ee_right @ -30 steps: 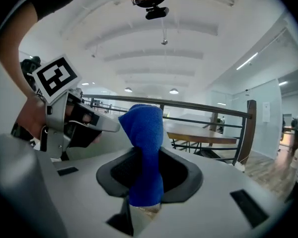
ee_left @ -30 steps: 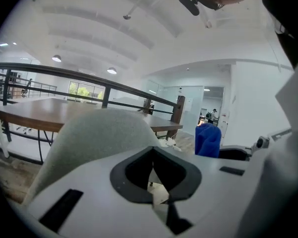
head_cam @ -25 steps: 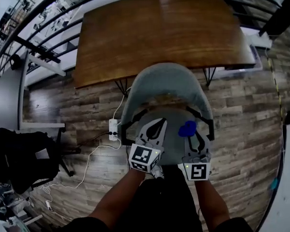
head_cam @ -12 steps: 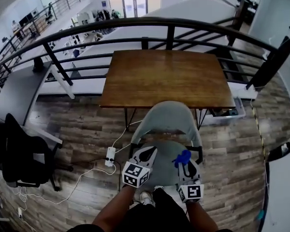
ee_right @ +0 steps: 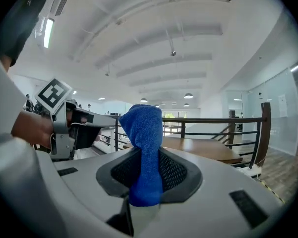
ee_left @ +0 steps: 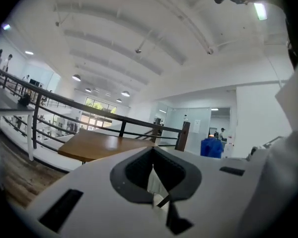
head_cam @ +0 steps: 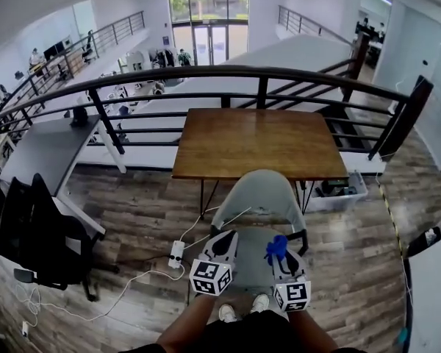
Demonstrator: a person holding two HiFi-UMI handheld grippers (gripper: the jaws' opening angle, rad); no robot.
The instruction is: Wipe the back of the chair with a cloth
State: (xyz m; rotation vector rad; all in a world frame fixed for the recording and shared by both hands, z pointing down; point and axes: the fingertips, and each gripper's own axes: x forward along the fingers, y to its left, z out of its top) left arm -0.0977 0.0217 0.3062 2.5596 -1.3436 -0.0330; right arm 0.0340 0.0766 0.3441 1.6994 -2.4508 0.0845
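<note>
Head view: grey chair (head_cam: 256,197) below. Over chair seat, right gripper (head_cam: 281,259) clamped on bunched blue cloth (head_cam: 276,247); left gripper (head_cam: 226,240) beside, jaws together, empty. Likely soft, light, floppy: hold bunched end, press loose part against chair back.

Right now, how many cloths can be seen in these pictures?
1. The blue cloth is clamped between the jaws of the right gripper, near the grey chair. The left gripper, jaws together, holds none. Others may lie outside the views.
</note>
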